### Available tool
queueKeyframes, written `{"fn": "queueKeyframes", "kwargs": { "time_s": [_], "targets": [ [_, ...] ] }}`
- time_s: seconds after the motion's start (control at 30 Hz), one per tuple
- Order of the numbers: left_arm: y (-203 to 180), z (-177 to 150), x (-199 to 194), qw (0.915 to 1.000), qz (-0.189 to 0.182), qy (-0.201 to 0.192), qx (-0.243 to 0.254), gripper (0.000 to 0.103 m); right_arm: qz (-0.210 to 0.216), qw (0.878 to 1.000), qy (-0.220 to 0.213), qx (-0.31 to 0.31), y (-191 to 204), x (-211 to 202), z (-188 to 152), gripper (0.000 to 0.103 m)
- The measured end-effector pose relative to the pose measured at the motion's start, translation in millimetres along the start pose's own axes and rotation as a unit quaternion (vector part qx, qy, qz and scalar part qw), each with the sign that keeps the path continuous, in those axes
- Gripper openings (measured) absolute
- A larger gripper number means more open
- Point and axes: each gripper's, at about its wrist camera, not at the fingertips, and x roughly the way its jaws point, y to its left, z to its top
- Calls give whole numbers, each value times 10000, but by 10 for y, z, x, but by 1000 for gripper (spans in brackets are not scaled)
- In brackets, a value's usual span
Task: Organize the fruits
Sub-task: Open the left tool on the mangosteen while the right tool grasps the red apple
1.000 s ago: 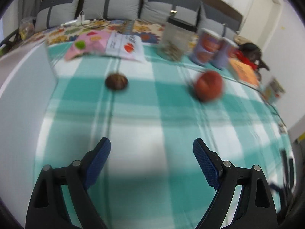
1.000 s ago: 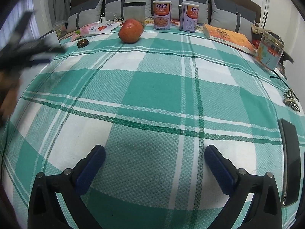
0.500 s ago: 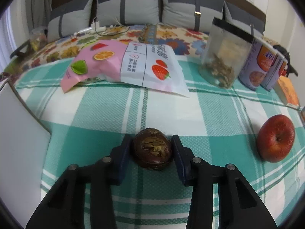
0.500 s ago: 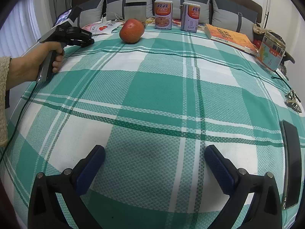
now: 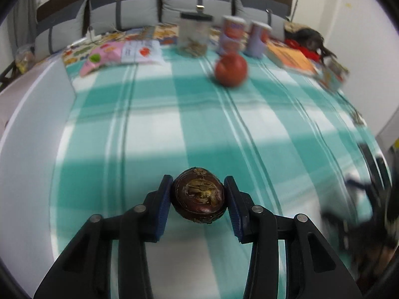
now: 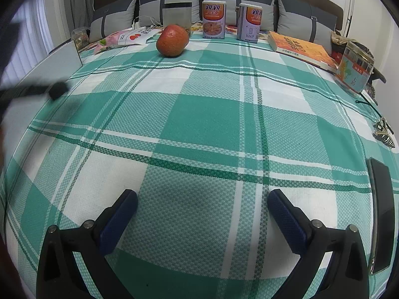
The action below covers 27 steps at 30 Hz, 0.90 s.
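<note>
Left gripper [image 5: 198, 195] clamped on dark brown passion fruit [image 5: 199, 198], carried above the tablecloth [image 5: 154, 129], well short of the red apple [image 5: 231, 69]. Right gripper [image 6: 202, 205] wide open, empty. Risk: the round, smooth fruit may slip from the pads.

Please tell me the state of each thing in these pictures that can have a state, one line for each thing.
Left gripper: shut on the dark fruit, jaws pressed against its two sides.
Dark fruit: held between the jaws.
Right gripper: open, holding nothing.
Apple: lying free on the checked cloth, not held.
Two cans: standing upright.
Orange book: closed, lying flat.
</note>
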Motion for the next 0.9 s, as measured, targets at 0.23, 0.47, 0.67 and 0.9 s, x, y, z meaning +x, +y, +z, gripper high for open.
{"fn": "queueKeyframes", "kwargs": {
  "time_s": [0.23,0.47,0.67,0.9],
  "targets": [
    [4,-349,79,9994,310,-119,-59,69,-1,10000,1,-1,-2,0,-1,103],
    [103,-440,195,9982,595,-85,-67,94,45,9999,85,-38,1,0,25,103],
    [100,-455,199,9981,610,-92,-54,94,440,9988,88,-215,14,161,811,103],
    [102,-453,199,9981,613,-93,-49,95,54,9784,-372,-2032,799,804,2123,102]
  ]
}}
